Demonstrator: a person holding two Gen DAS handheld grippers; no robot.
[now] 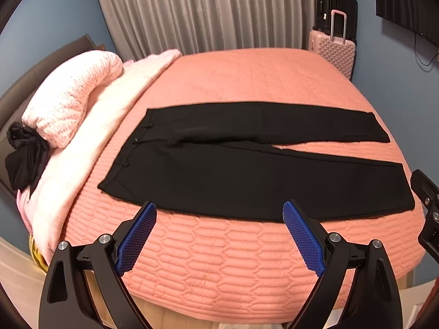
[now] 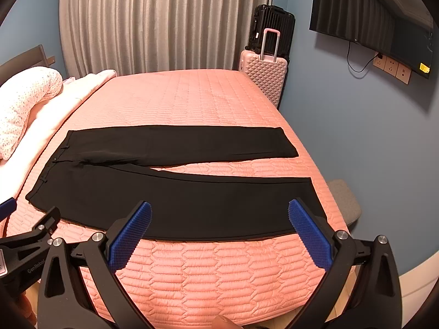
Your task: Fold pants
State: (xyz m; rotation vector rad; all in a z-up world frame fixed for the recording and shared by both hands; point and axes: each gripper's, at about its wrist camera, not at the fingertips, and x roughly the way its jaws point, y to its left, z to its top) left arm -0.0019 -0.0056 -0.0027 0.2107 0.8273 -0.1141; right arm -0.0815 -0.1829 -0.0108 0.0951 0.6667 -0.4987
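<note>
Black pants (image 1: pixel 247 175) (image 2: pixel 170 192) lie flat on the salmon quilted bed (image 1: pixel 233 263) (image 2: pixel 208 271), waistband to the left, both legs stretched to the right with a narrow gap between them. My left gripper (image 1: pixel 219 208) hovers open above the near edge of the pants, closer to the waist half, holding nothing. My right gripper (image 2: pixel 219 208) is also open, over the near leg toward its hem, empty. In the right wrist view the left gripper (image 2: pixel 30 235) shows at the lower left. The right gripper's body (image 1: pixel 428 208) shows at the right edge of the left wrist view.
A pale pink folded blanket (image 1: pixel 90 142) and a speckled pillow (image 1: pixel 74 98) lie along the bed's left side, with a black garment (image 1: pixel 24 159) bunched beside them. Pink suitcase (image 2: pixel 264 79) and black suitcase (image 2: pixel 273 27) stand in the far corner. A TV (image 2: pixel 378 16) hangs on the right wall.
</note>
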